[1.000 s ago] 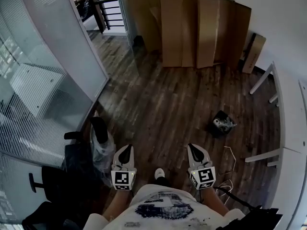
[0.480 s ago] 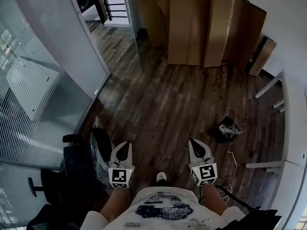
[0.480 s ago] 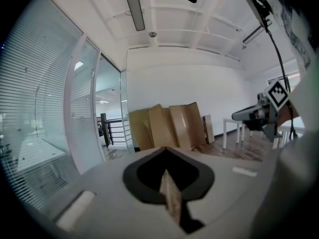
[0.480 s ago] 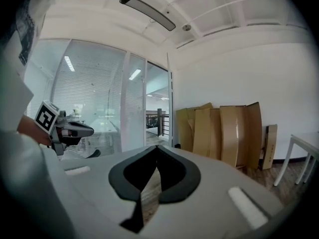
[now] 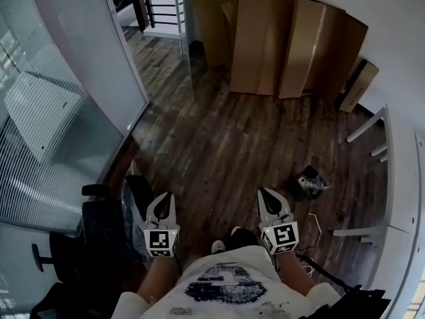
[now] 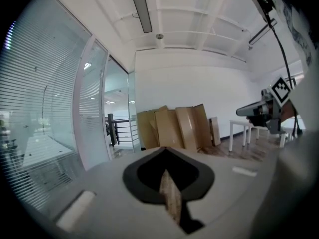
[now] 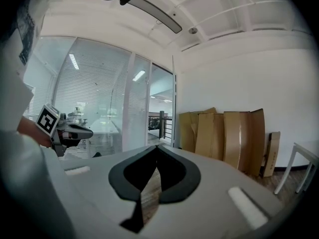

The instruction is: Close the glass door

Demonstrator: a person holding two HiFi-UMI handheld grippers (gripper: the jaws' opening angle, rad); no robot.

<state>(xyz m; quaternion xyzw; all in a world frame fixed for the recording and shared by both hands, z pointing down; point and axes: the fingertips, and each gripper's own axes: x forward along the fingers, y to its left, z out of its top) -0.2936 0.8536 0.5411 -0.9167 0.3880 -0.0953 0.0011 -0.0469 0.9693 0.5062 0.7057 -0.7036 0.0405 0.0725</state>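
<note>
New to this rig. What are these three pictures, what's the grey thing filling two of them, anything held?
No robot: a person carries a hand-held gripper in each hand. The head view is from a camera on the person's head, looking steeply down; the left hand-held gripper and right hand-held gripper stick out in front of the body. The other two pictures come from cameras riding on each gripper; the grey shape at the bottom is that gripper's own jaws. Both pairs are shut, with nothing between them. Around: a wooden floor, cardboard sheets leaning on the wall, a white table at the right, a glass wall at the left, and the glass door ahead, which appears to stand open; neither gripper touches it.
</note>
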